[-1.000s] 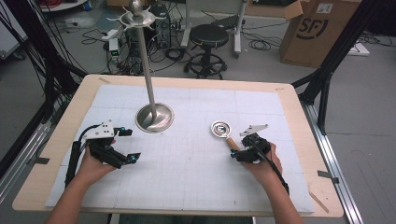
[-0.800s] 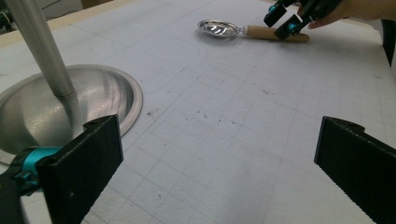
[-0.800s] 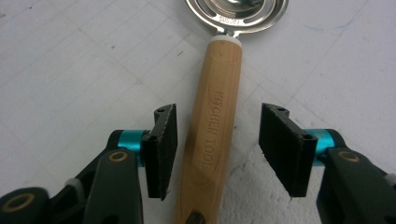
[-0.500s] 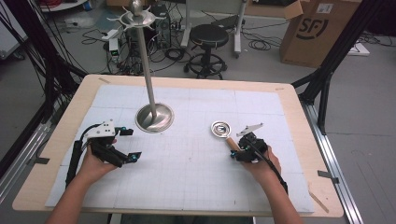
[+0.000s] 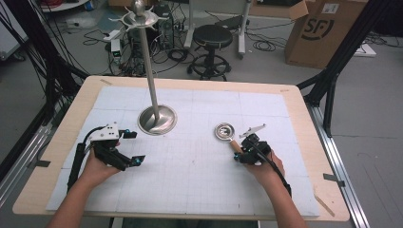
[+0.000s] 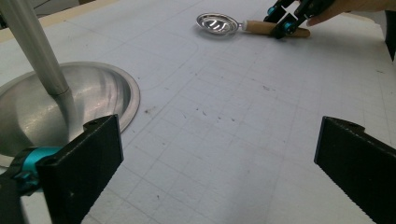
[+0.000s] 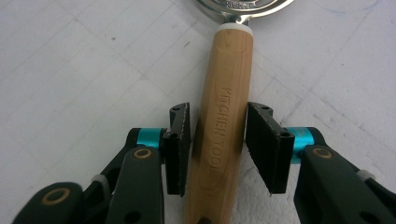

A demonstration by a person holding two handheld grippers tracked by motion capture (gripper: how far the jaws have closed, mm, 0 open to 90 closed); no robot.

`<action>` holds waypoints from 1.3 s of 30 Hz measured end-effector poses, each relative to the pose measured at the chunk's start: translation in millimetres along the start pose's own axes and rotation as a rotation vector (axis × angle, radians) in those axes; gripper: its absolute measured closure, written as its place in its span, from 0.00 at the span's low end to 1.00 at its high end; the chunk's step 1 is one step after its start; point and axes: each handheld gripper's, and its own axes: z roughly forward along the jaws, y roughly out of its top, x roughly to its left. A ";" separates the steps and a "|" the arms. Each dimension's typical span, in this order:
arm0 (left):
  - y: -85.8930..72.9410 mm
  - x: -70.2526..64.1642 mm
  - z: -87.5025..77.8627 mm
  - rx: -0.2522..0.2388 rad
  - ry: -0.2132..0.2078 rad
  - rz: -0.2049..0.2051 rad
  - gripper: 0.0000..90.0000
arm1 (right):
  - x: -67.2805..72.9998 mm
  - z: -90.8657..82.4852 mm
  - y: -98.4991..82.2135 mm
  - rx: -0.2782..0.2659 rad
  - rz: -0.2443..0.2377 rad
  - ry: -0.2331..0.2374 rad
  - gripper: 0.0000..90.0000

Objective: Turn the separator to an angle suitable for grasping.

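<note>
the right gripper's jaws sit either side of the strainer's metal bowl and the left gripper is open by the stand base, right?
Not quite: the right gripper has its jaws around the wooden handle, not the strainer's metal bowl, as the right gripper view shows. The left gripper is indeed open by the stand base.

The right gripper (image 7: 217, 149) is seen with its two black jaws set either side of a wooden handle (image 7: 224, 126), which lies on the white gridded mat (image 7: 70, 70). The jaws have just been closing. The left pad is at the wood; a narrow gap remains at the right pad. Lettering is engraved along the handle. A metal bowl (image 7: 245, 5) is joined at the handle's far end.
</note>
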 end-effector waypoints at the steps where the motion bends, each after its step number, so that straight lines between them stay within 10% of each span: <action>1: 0.2 0.2 -0.2 -0.002 -0.001 0.002 0.02 | 0.6 -0.1 1.0 0.007 0.006 -0.010 0.62; 17: 0.7 -1.6 0.9 0.008 -0.001 0.015 0.02 | 1.3 -2.9 5.2 0.017 -0.030 -0.065 0.64; 39: 0.6 -1.8 0.1 0.015 0.002 0.016 0.02 | -1.2 -2.6 2.4 0.016 -0.040 -0.011 0.75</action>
